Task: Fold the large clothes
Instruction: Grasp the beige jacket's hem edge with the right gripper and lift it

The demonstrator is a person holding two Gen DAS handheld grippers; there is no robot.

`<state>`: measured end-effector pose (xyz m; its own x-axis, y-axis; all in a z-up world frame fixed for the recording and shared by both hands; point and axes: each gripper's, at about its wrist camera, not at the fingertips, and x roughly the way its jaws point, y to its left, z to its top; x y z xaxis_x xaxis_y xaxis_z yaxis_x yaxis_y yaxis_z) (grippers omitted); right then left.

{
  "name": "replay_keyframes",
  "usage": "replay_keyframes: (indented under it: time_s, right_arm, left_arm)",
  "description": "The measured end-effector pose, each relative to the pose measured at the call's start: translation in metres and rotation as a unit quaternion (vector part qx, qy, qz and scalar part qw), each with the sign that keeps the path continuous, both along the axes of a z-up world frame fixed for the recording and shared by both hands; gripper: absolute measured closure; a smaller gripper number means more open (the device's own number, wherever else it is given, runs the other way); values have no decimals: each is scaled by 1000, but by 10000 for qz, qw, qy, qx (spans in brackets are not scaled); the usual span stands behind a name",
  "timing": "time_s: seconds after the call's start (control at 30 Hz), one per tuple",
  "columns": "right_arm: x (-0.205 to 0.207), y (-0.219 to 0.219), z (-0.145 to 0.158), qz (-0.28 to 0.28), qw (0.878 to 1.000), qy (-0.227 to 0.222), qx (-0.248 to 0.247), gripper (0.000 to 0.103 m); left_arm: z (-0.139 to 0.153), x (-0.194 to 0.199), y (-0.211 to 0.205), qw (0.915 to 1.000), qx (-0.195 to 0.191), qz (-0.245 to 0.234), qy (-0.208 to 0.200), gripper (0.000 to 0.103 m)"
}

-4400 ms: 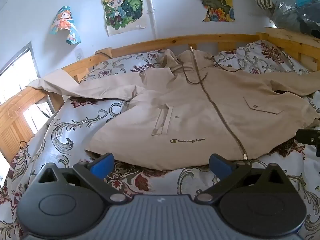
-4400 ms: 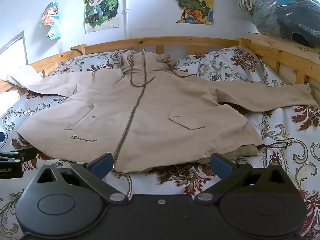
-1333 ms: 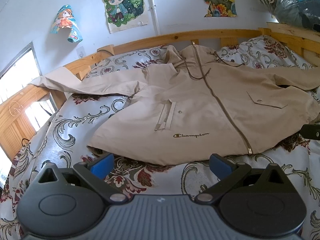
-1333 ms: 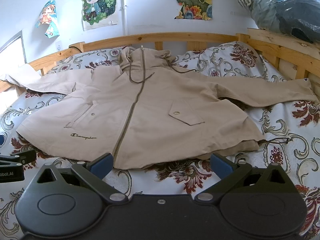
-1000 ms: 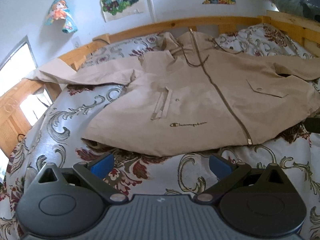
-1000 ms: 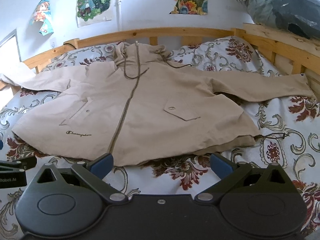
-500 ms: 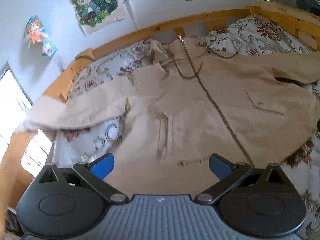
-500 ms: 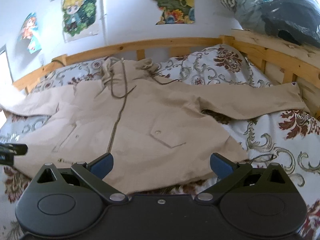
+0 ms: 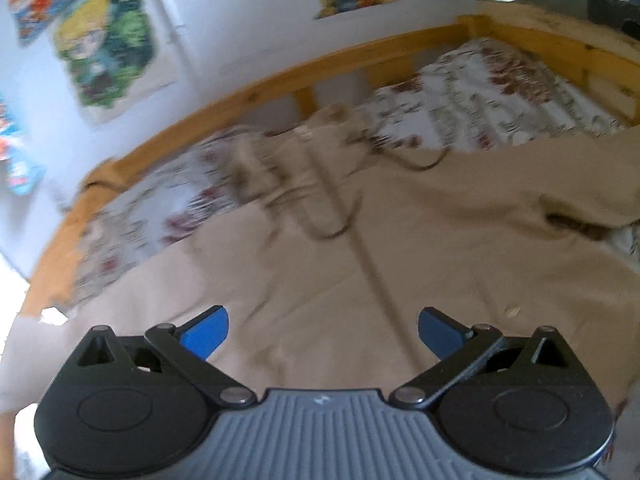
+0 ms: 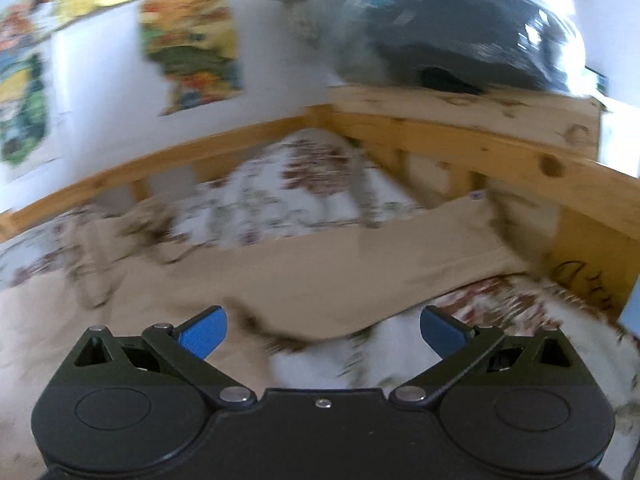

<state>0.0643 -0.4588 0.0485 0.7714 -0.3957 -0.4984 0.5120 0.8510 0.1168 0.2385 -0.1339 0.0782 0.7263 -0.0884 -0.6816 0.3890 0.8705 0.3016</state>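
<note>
A large beige zip-up hooded jacket [image 9: 400, 264] lies flat, front up, on a floral bed sheet [image 9: 480, 92]. In the blurred left wrist view my left gripper [image 9: 323, 330] hovers open over the jacket's chest, left of the zipper [image 9: 372, 268], with nothing between its blue pads. The hood [image 9: 312, 148] and drawstrings lie ahead of it. In the right wrist view my right gripper [image 10: 323, 330] is open above the jacket's right sleeve [image 10: 360, 264], whose cuff [image 10: 480, 208] reaches the wooden side rail.
A wooden bed frame [image 9: 280, 84] runs along the far side and the right side [image 10: 500, 160]. Posters [image 9: 108, 40] hang on the white wall. A plastic-wrapped bundle [image 10: 460, 28] sits on the right-hand rail. Bare floral sheet [image 10: 304, 188] lies beyond the sleeve.
Both grippers moved forward from the hem over the jacket. The left one now looks over the chest toward the hood; the right one swung right toward the sleeve. Both stay open.
</note>
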Motion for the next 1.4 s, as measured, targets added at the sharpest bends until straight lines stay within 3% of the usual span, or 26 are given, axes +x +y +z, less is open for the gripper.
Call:
replay_keyframes:
  time_s: [0.1, 0.17, 0.3, 0.4, 0.63, 0.87, 1.03, 1.1, 1.2, 1.4]
  right_arm:
    - [16, -41, -9, -591, 9982, -102, -1, 1]
    - [26, -72, -19, -1173, 9927, -282, 83, 1]
    - [35, -122, -39, -2253, 9697, -603, 722, 1]
    - [43, -143, -51, -2685, 9569, -547, 966, 4]
    - [45, -168, -70, -3189, 9366, -642, 1303, 9]
    - [47, -182, -75, -3584, 9160, -722, 1654, 20]
    - [42, -196, -77, -3867, 8982, -692, 1971, 27]
    - [44, -200, -80, -3870, 8972, -647, 2026, 28]
    - [48, -199, -83, -3817, 9015, -525, 1970, 56]
    - [55, -178, -74, -3617, 9196, -590, 1411, 84]
  left_arm:
    - [-28, 20, -3, 9997, -178, -100, 114, 0]
    - [-41, 33, 2, 9991, -44, -175, 372, 0]
    - [-60, 49, 19, 9977, 249, -372, 517, 0]
    - [-76, 69, 23, 9957, 338, -385, 767, 0]
    - [-97, 94, 10, 9969, -122, -429, 643, 0]
    - [-113, 99, -37, 9977, -396, -540, 39, 0]
    - [-125, 102, -51, 9941, -835, -573, 386, 0]
    - [-127, 102, -53, 9935, -875, -590, 434, 0]
    - [-129, 99, -52, 9935, -862, -629, 384, 0]
    - [-124, 102, -34, 9942, -882, -426, 454, 0]
